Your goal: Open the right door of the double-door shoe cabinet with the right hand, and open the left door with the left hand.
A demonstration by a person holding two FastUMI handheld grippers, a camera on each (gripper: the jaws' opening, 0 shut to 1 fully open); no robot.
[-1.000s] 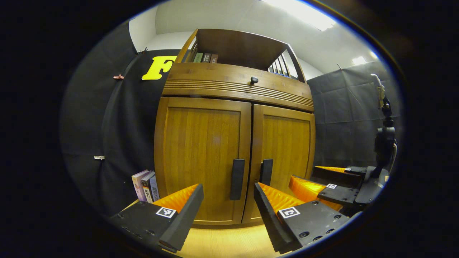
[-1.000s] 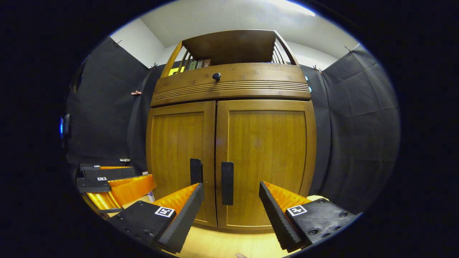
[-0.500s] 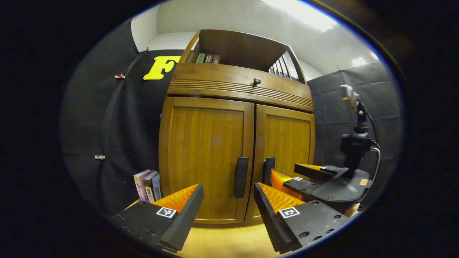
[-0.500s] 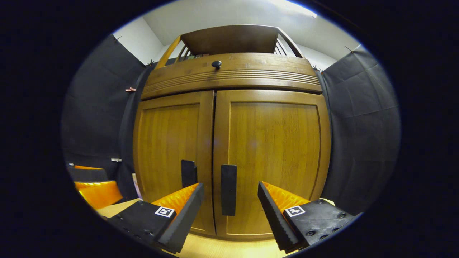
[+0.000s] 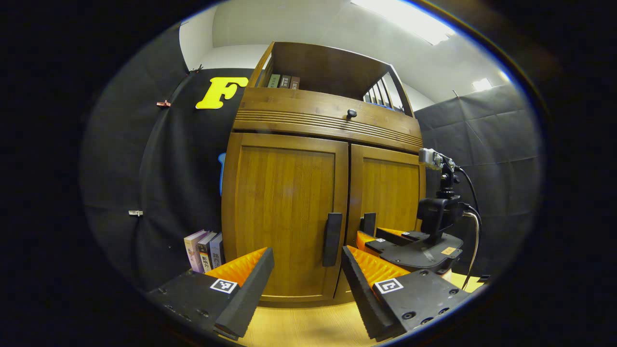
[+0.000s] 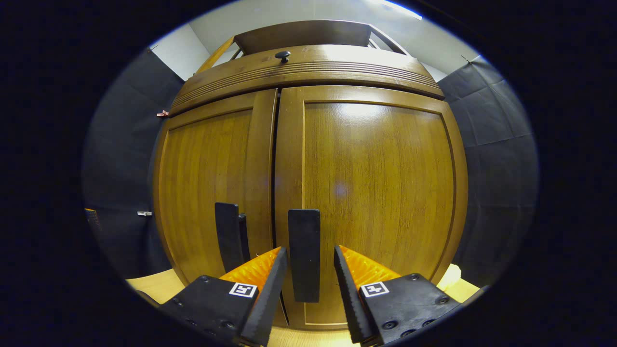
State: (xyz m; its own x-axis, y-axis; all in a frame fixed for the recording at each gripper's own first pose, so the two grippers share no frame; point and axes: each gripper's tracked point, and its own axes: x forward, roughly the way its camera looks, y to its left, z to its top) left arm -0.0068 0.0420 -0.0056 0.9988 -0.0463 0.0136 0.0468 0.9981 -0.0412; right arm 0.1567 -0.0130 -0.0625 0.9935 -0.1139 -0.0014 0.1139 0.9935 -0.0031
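- Shoe cabinet [image 5: 323, 193] stands on the tabletop [image 5: 308, 325], both doors shut; books [image 5: 205, 250] lean at its left side.
- Right door [image 6: 376, 193] fills most of the right gripper view; left door [image 5: 284, 217] sits ahead of the left gripper.
- Step in hand, I judge: first grasp, on the right door's handle.
- Right gripper [image 6: 308, 270]: fingers spread, straddling the right handle [image 6: 304, 253], not yet pinching it.
- Left gripper [image 5: 308, 270]: fingers spread wide, holding nothing, back from the left handle [image 5: 332, 238].
- Next move, likely: close the right fingers on the handle, pull out along the hinge arc; then left gripper goes in.
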